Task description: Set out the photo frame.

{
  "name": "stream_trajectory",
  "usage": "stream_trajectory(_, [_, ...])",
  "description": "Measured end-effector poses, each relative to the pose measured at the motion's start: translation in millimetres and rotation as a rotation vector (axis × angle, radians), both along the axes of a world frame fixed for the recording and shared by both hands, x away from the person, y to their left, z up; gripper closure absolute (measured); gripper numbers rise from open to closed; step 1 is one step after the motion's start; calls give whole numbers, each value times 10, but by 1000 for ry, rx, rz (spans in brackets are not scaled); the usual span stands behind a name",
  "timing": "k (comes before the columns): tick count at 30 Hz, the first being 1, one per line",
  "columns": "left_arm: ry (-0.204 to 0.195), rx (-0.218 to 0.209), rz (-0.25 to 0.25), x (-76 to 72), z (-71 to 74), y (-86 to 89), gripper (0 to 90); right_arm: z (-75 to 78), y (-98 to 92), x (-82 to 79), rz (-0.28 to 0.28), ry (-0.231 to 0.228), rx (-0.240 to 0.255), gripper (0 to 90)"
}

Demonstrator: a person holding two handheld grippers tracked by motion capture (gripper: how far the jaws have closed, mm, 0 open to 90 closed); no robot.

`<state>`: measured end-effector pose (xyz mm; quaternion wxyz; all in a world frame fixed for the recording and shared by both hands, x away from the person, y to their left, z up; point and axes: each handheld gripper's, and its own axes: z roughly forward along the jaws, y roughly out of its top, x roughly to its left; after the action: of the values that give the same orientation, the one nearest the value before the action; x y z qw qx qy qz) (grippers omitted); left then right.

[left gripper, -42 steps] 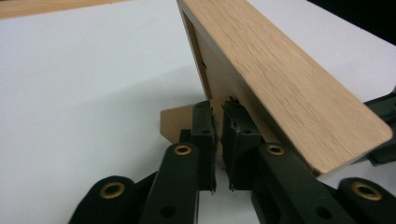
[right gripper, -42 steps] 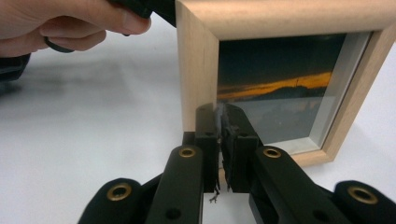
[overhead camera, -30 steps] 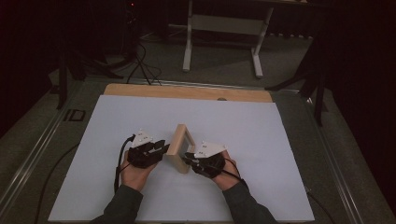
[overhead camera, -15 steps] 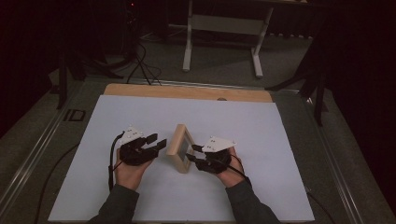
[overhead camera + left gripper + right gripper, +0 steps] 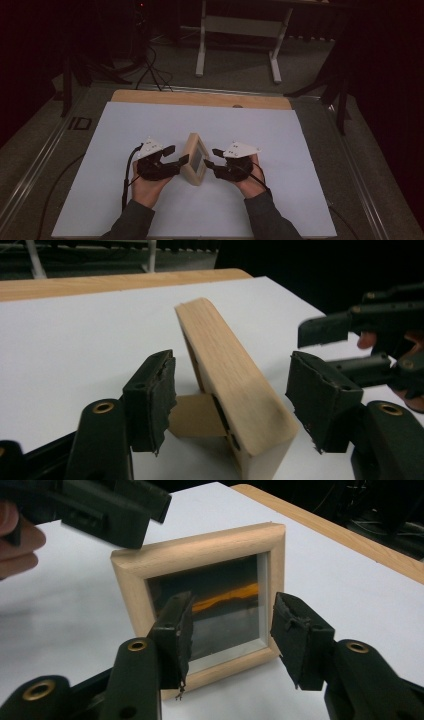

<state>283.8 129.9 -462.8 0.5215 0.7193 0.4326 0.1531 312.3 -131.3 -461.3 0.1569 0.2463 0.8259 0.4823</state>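
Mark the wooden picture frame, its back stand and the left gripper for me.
wooden picture frame (image 5: 200,555), right gripper view, top rail.
back stand (image 5: 196,416), left gripper view, flat face.
left gripper (image 5: 176,154), high view, midway between its fingertips.

Wooden picture frame (image 5: 195,158), upright, on white table (image 5: 280,140)

A white sheet (image 5: 150,130) is spread over the bench (image 5: 200,98); a metal stand (image 5: 239,30) is seen behind it.
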Motion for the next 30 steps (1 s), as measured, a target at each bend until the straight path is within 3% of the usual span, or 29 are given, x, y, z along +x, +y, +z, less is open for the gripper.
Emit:
stream_trajectory(8, [33, 39, -15, 10, -92, -123, 359, 43, -47, 13, -11, -1, 9, 489])
stream_trajectory(15, [77, 78, -29, 35, -154, -178, 413, 47, -54, 19, -10, -4, 10, 486])
stream_trajectory(19, [86, 76, -47, 37, -155, -184, 468, 47, -53, 19, -10, -4, 9, 485])
stream_trajectory(30, [91, 75, -30, 39, -142, -154, 525, 69, -80, 21, -19, -10, 18, 483])
